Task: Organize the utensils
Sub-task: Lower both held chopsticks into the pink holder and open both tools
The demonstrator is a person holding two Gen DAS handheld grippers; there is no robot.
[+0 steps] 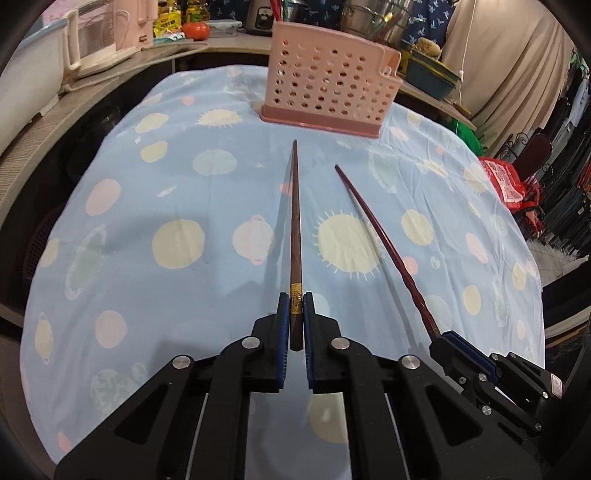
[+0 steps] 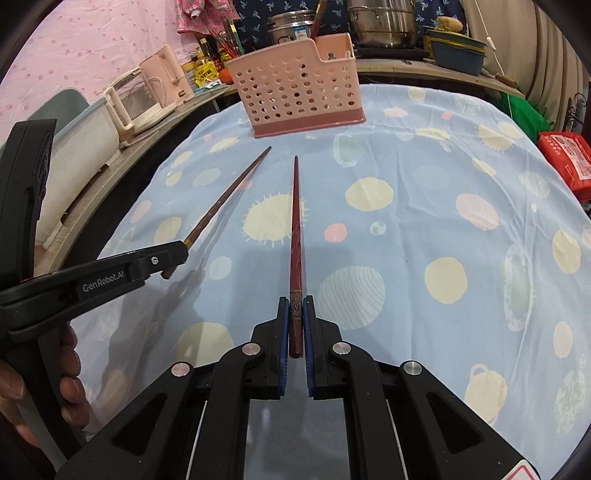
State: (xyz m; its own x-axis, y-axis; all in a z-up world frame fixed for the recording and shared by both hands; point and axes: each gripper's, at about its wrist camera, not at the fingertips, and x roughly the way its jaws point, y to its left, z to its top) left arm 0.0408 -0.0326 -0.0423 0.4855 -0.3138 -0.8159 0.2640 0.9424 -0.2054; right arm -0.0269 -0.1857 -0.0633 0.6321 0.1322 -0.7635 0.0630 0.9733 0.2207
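My left gripper (image 1: 295, 301) is shut on a brown chopstick (image 1: 295, 221) with a gold band, held above the table and pointing at the pink perforated utensil holder (image 1: 328, 88). My right gripper (image 2: 295, 304) is shut on a dark red chopstick (image 2: 296, 229), also pointing toward the holder (image 2: 295, 92). In the left wrist view the red chopstick (image 1: 376, 236) and right gripper (image 1: 443, 338) show at lower right. In the right wrist view the brown chopstick (image 2: 229, 199) and left gripper (image 2: 177, 254) show at left. The holder stands upright at the table's far side.
The table wears a light blue cloth (image 1: 184, 184) with pastel circles. Behind it a counter holds a pink kettle (image 2: 147, 96), metal pots (image 2: 380, 22), bottles and a blue basin (image 2: 458, 51). A red bag (image 2: 565, 155) sits at the right.
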